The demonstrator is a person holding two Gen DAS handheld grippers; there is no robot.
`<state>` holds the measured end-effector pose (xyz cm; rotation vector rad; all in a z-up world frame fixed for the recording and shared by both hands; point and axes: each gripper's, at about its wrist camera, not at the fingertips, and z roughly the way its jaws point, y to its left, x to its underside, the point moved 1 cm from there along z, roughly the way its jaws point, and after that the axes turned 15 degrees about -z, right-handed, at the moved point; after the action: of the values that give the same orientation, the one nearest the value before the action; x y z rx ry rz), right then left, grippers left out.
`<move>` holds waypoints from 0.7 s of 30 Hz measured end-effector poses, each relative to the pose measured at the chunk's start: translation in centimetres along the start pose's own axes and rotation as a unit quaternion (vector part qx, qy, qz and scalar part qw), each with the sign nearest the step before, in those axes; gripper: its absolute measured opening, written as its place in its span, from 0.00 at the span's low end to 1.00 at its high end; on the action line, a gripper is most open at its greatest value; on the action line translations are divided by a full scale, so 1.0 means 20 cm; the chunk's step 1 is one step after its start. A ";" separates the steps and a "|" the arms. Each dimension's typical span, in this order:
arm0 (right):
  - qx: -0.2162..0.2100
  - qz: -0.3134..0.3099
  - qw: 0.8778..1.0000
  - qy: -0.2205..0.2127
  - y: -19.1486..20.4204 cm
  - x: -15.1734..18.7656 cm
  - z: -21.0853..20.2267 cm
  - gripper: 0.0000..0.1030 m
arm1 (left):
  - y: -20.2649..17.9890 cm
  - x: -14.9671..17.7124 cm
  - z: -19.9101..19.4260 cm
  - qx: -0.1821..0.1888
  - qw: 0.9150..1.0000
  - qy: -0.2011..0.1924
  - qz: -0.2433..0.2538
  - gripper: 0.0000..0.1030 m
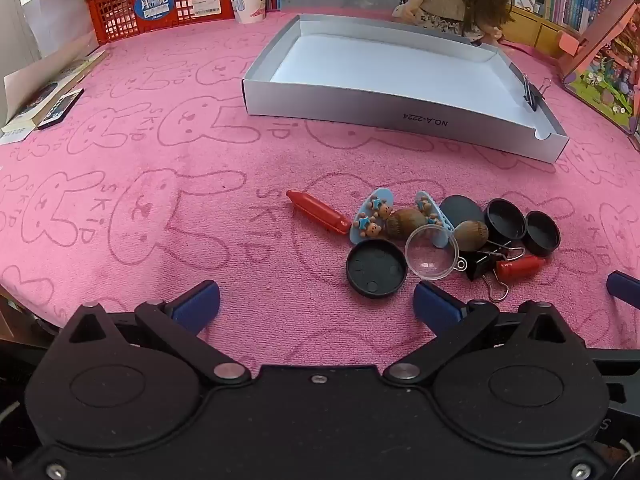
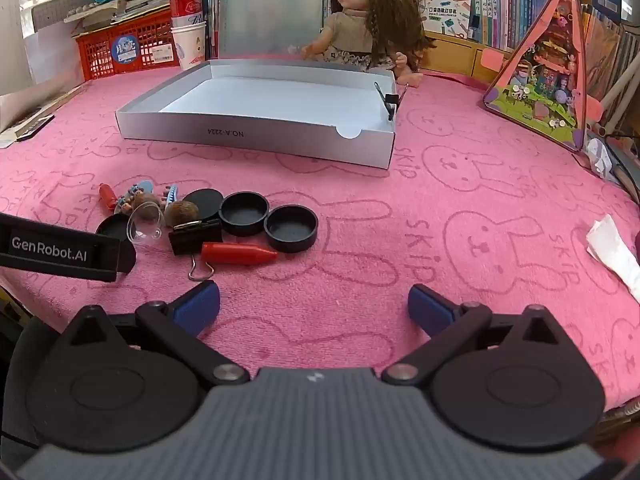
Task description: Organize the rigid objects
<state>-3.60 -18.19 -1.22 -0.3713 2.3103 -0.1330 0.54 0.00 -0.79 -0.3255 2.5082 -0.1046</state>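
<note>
The worktop [image 2: 460, 208] carries a pink rabbit-print cloth [image 1: 160, 208]. On the cloth: a shallow grey box [image 2: 256, 136], a cluster of small objects [image 1: 432, 236], a doll [image 2: 368, 36], a red basket [image 1: 160, 4].

Small items [image 1: 440, 236] lie before the tray [image 1: 400, 116].

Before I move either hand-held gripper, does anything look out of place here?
One black binder clip is clamped upright on the grey box's right wall, while the box holds nothing else. The other small items still lie heaped on the pink cloth. Nothing looks damaged.
</note>
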 end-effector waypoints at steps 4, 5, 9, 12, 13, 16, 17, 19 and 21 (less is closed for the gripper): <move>0.001 0.001 1.000 -0.006 0.00 0.00 0.00 1.00 | 0.00 0.00 0.00 -0.001 1.000 0.000 0.000 1.00; 0.001 0.001 1.000 -0.006 0.00 0.00 0.00 1.00 | 0.00 0.00 0.00 -0.001 1.000 0.000 0.001 1.00; 0.000 0.000 1.000 -0.003 0.00 0.00 0.00 1.00 | 0.00 0.00 0.00 -0.001 1.000 0.001 0.001 1.00; -0.001 0.000 1.000 -0.003 -0.01 0.02 -0.01 1.00 | 0.00 0.00 0.00 -0.001 1.000 0.000 0.001 1.00; -0.001 0.000 1.000 -0.003 -0.01 0.02 -0.01 1.00 | 0.00 0.00 0.00 -0.001 1.000 0.000 0.001 1.00; 0.000 -0.001 1.000 -0.002 0.00 0.00 0.00 1.00 | 0.00 0.00 0.00 -0.001 1.000 -0.001 0.000 1.00; 0.000 -0.001 1.000 -0.002 0.00 0.00 0.00 1.00 | 0.00 0.00 0.00 -0.001 1.000 0.000 0.001 1.00; 0.000 -0.001 1.000 -0.002 0.00 0.00 0.00 1.00 | 0.00 0.00 0.00 -0.001 1.000 -0.001 0.001 1.00; 0.000 -0.001 1.000 -0.002 0.00 0.00 0.00 1.00 | 0.00 0.00 0.00 -0.001 1.000 -0.001 0.001 1.00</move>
<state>-3.61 -18.27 -1.28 -0.3732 2.3065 -0.1339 0.58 0.00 -0.77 -0.3246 2.5070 -0.1019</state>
